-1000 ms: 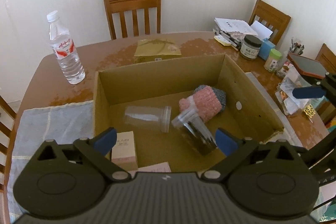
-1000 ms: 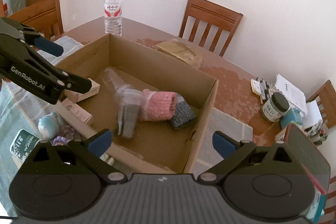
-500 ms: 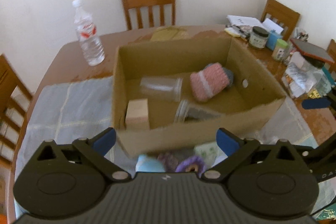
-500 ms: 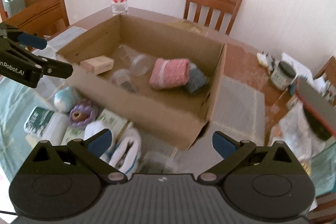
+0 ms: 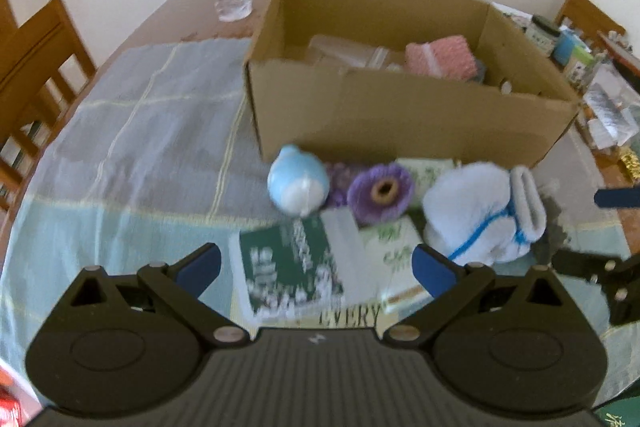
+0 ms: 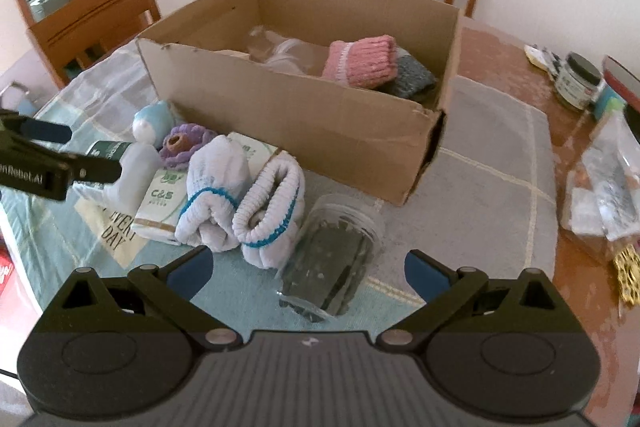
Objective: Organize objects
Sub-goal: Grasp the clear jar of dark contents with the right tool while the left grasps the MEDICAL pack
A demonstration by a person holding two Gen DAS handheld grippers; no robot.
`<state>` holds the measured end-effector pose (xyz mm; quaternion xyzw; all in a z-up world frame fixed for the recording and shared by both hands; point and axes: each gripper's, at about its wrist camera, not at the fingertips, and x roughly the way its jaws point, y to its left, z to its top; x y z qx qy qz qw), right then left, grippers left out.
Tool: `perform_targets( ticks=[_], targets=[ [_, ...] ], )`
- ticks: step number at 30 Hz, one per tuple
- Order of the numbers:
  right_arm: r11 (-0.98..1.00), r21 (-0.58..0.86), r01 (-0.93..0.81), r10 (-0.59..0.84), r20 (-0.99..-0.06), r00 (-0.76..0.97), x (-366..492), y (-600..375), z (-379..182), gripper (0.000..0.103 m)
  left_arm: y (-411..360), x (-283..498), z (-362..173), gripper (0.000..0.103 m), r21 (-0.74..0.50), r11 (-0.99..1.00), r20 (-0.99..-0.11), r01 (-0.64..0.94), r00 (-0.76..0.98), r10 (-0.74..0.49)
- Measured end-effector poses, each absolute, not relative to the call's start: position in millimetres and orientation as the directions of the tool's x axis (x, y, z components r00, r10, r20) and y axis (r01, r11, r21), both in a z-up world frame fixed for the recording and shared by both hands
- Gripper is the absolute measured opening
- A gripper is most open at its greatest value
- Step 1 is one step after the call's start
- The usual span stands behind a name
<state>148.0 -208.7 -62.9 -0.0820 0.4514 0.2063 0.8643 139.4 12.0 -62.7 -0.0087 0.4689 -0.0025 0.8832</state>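
Both tools hang wide open and empty: the left gripper (image 5: 316, 269) above a green packet (image 5: 292, 267), the right gripper (image 6: 308, 267) directly over a clear jar (image 6: 332, 259) lying on its side. Beyond the fingertips stands the cardboard box (image 6: 320, 119), partly filled. Picking the next loose item seems the step in hand; likely next, the right tool must drop and close across the jar's width.

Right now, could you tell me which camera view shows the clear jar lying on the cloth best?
The right wrist view: the clear jar lies on its side, unobstructed, beside the white gloves and before the cardboard box. The left wrist view shows nothing clearly identifiable as it.
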Motion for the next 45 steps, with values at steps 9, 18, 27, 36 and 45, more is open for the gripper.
perform_targets(
  ticks=[9, 18, 27, 36, 45],
  targets=[
    [0.809, 0.056, -0.586, 0.381, -0.808, 0.448, 179, -204, -72, 0.103, 7, 127, -71, 0.101, 0.016, 0.996, -0.846, -0.091, 0.53, 0.062],
    [0.721, 0.045, -0.691, 0.415, -0.827, 0.378, 203, -196, -88, 0.103, 5, 127, -75, 0.101, 0.026, 0.986, -0.859, -0.163, 0.501, 0.105],
    [0.733, 0.103, -0.673, 0.419, -0.847, 0.327, 184, -215, -91, 0.103, -1, 129, -77, 0.101, 0.039, 0.99, -0.865, -0.133, 0.493, 0.1],
    [0.807, 0.133, -0.576, 0.382, -0.861, 0.336, 150, -219, -95, 0.103, 2, 135, -83, 0.101, 0.038, 0.995, -0.869, -0.096, 0.489, 0.08],
    [0.892, 0.122, -0.436, 0.312, -0.863, 0.397, 142, -202, -107, 0.103, 10, 149, -90, 0.101, 0.018, 0.998, -0.866, -0.066, 0.498, 0.048]
  ],
)
